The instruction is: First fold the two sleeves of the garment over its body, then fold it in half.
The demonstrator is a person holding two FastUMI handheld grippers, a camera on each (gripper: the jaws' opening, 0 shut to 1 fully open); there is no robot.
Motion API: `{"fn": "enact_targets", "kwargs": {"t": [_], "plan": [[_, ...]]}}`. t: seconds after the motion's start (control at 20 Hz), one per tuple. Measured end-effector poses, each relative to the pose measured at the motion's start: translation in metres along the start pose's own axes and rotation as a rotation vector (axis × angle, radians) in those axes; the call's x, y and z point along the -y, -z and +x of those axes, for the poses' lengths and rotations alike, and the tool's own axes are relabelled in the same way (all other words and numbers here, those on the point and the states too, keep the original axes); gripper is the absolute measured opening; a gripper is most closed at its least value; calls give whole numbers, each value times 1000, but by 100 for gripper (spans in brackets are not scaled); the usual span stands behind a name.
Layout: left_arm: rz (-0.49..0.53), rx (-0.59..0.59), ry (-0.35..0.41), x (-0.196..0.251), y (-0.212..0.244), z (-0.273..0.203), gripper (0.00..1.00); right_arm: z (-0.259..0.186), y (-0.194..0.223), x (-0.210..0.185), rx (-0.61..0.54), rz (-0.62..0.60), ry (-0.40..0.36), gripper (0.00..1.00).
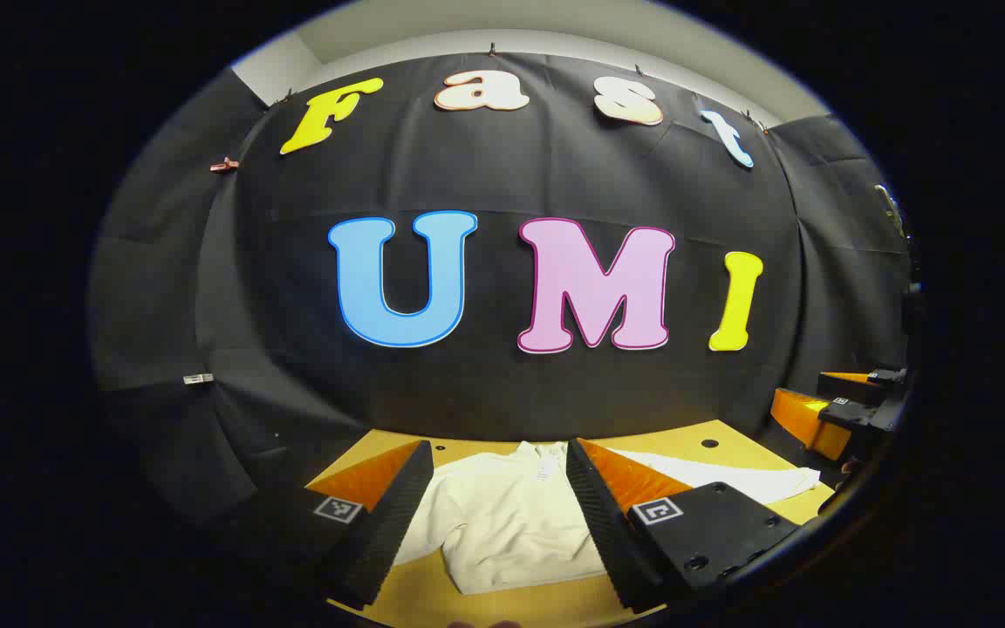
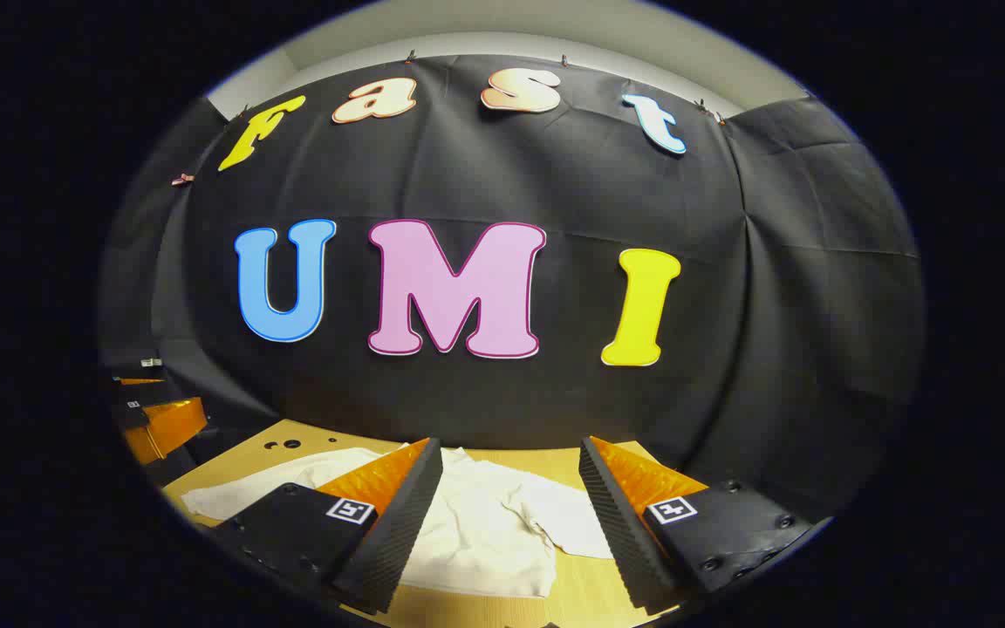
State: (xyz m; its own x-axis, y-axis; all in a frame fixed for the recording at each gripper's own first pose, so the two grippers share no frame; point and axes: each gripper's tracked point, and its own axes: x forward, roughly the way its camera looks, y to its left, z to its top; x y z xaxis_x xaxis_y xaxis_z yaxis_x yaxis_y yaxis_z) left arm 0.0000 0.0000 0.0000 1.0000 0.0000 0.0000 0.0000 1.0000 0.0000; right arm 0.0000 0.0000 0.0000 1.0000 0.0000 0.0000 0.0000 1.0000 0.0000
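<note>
The white garment (image 1: 511,515) lay spread on the wooden worktop (image 1: 485,602), below both tools. The left tool (image 1: 498,515) hung above its body, fingers wide apart and empty, one sleeve (image 1: 729,475) stretching off beyond them. The right tool (image 2: 511,523) was likewise wide and empty above the garment (image 2: 476,532).

The garment (image 1: 502,515) lies flat on the worktop (image 1: 485,602), ahead of and between the fingers of the left gripper (image 1: 498,515). One sleeve (image 1: 729,478) reaches out to that gripper's right, toward the right gripper (image 1: 851,410). From the right gripper (image 2: 511,523), the garment (image 2: 485,523) lies ahead, the left gripper (image 2: 149,410) far to its left; a sleeve (image 2: 572,519) seems folded over the body.
</note>
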Motion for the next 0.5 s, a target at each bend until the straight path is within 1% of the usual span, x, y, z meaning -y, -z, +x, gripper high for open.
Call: {"fn": "enact_targets", "kwargs": {"t": [0.3, 0.5], "plan": [[-7, -14, -9, -11, 6, 2, 96, -1, 3, 7, -6, 8, 33, 97], [-10, -17, 3, -10, 8, 5, 96, 1, 5, 12, -14, 4, 49, 97]]}}
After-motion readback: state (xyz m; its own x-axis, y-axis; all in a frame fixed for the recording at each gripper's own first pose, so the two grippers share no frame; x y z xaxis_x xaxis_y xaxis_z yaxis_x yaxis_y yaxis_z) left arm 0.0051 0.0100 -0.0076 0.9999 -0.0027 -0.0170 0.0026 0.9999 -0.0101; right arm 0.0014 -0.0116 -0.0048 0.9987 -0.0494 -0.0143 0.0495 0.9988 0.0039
